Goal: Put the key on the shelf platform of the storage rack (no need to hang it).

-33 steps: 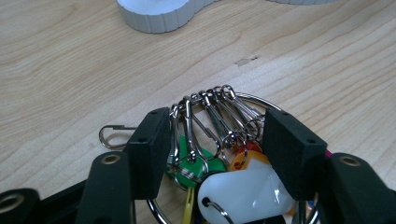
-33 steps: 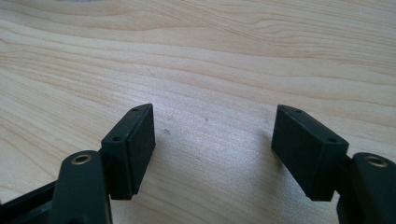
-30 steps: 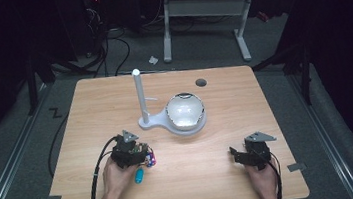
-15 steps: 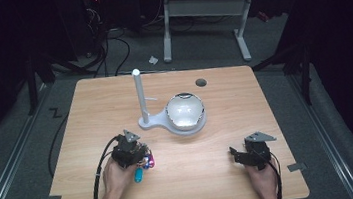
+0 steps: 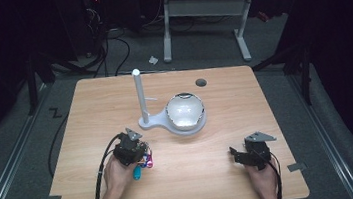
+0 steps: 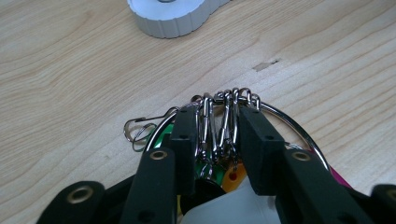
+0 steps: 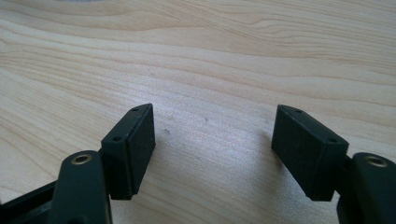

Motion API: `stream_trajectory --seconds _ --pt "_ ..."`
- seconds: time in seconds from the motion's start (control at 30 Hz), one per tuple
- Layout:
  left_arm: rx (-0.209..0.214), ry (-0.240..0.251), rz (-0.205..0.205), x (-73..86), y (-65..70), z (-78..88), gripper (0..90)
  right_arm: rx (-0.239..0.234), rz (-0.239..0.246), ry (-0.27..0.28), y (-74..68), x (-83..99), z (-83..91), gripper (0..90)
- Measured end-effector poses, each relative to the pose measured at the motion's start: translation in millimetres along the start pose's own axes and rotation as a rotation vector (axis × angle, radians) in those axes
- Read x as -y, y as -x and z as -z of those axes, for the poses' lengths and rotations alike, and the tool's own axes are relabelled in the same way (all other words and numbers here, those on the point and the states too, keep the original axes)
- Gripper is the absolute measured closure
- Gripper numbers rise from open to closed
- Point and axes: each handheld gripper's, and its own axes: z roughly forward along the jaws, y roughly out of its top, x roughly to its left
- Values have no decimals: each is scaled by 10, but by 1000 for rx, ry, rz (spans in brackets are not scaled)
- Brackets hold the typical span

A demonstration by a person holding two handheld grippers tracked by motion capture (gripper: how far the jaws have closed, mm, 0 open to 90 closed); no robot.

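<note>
My left claw (image 6: 217, 140) has just been closing, and its two black pads now sit on either side of a bunch of metal clips (image 6: 219, 123). The clips hang on a large key ring (image 6: 289, 122). The pads look to be touching the outer clips; I take it as a pinch on the bunch. Under the jaws I see coloured tags (image 6: 232, 177): orange, green, a sliver of magenta. A small loose wire clip (image 6: 140, 128) lies just beside the ring, flat on the wood.

From the high view the left claw (image 5: 137, 151) is near the front edge of the surface (image 5: 223, 174), left of centre. The key ring with its coloured tags (image 5: 144, 162) lies on the wood right at the claw, partly under it.

Just beyond the claw, toward the middle of the surface, is a white stand (image 5: 140, 96): an upright post on a round ribbed base, the base joined to a white bowl (image 5: 185, 111) beside it. The ribbed base (image 6: 168, 18) shows at the top of the left gripper view, apart from the clips.

My right claw (image 7: 212, 140) is spread wide, with bare wood between the pads. In the high view it (image 5: 236, 154) rests near the front right corner, well apart from the ring.

A small dark round spot (image 5: 200, 82) sits near the far edge.
</note>
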Motion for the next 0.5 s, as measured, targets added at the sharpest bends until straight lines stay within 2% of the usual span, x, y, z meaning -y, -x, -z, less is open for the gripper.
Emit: stream_trajectory --seconds 0.07,0.13,0.23,0.37,0.43,0.47,0.5 --pt "0 -23 31 11 34 -1 701 0 0 0 0 0 0 304" --pt "3 -26 49 -2 52 -29 703 0 0 0 0 0 0 304" --pt "7 -16 48 -14 65 -74 702 0 0 0 0 0 0 304" --pt "5 -38 77 -43 71 -81 706 0 0 0 0 0 0 304" --pt "11 -45 77 -60 60 -84 713 0 0 0 0 0 0 304" --pt "6 -50 96 -69 67 -84 716 0 0 0 0 0 0 304" --pt "8 -52 94 -73 62 -83 725 0 0 0 0 0 0 304"
